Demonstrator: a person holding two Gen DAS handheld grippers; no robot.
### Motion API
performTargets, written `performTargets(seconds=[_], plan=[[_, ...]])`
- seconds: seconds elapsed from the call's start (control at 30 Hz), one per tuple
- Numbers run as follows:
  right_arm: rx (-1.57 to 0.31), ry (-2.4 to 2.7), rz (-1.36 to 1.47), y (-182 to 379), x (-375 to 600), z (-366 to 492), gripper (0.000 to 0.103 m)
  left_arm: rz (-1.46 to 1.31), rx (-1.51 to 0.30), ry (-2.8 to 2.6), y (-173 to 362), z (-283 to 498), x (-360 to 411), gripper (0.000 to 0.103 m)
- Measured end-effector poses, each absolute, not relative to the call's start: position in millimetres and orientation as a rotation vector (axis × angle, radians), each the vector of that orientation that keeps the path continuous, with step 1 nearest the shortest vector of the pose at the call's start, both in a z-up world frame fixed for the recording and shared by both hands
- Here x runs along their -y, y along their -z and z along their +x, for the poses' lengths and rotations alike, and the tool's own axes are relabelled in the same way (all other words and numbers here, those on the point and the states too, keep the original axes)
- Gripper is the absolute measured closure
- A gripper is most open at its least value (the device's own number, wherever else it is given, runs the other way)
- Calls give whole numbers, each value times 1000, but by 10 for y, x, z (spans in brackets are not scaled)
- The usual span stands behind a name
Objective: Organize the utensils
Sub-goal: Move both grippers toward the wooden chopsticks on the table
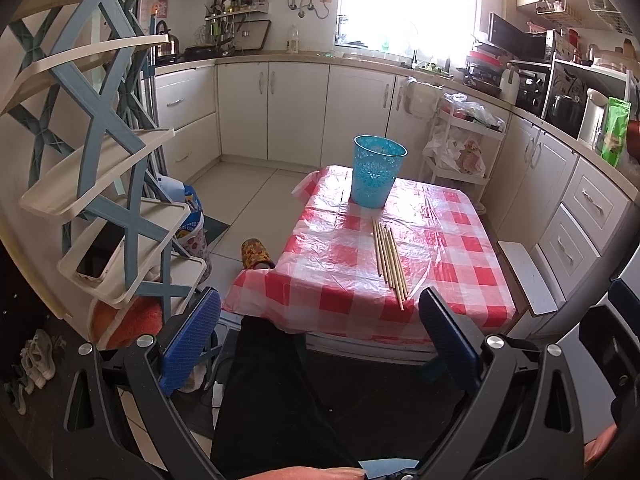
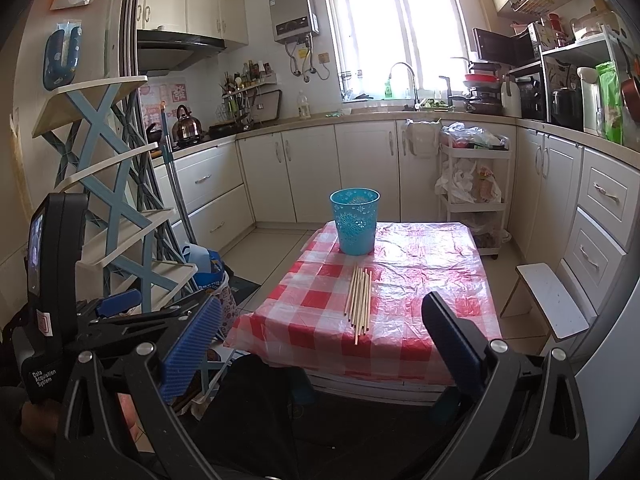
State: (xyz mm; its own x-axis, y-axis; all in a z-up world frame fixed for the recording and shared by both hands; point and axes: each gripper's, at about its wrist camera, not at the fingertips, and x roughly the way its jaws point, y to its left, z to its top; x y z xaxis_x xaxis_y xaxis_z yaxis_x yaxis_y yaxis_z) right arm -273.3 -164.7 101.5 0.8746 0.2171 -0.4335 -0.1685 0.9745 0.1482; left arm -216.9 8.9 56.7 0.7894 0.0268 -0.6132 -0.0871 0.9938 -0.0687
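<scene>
Left wrist view: the left tongs (image 1: 320, 336) are released, their two blue-padded fingers (image 1: 192, 344) spread wide and grasping nothing, held short of the near edge of the tabletop (image 1: 460, 240), which carries a red-and-white checked cloth under clear plastic. Ahead of the tongs and slightly toward the right finger lies one bundle of wooden chopsticks (image 1: 390, 260), about six counted, lying side by side flat on the cloth with their near tips just beyond that finger's tip. Farther ahead, past the far ends of the sticks and apart from them, stands one blue perforated cup (image 1: 376, 172), upright. To the left of the tongs rises one tiered rack (image 1: 112, 184) with a single phone (image 1: 100, 252) on a lower tray. Right wrist view: the right tongs (image 2: 320, 344) are likewise released, fingers (image 2: 192, 348) wide and empty. The same chopsticks (image 2: 360, 300) lie ahead between the two fingers, roughly seven counted here, though the exact number is hard to tell. The cup (image 2: 355, 221) stands beyond them. The body of the left tool (image 2: 52, 280) shows at the left.
</scene>
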Motion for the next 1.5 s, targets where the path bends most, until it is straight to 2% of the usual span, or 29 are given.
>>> performTargets(seconds=[0.73,0.87,1.0,1.1,1.5], plan=[[-479,-217,92,-981,1599,-2626,7,-103,-653,-70,-578,-2068,-90,8],[-542,-201,88,-884,1720,-2367,7,-104,-689,-67,-493,-1802,-51,8],[-607,-208,207,-762,1916,-2093,7,-60,-736,-43,-347,-1432,84,8],[-588,-205,223,-658,2002,-1866,7,-59,-785,-25,-214,-1140,138,8],[-668,-139,133,-237,2141,-1008,7,-66,-839,-40,207,-287,61,8]])
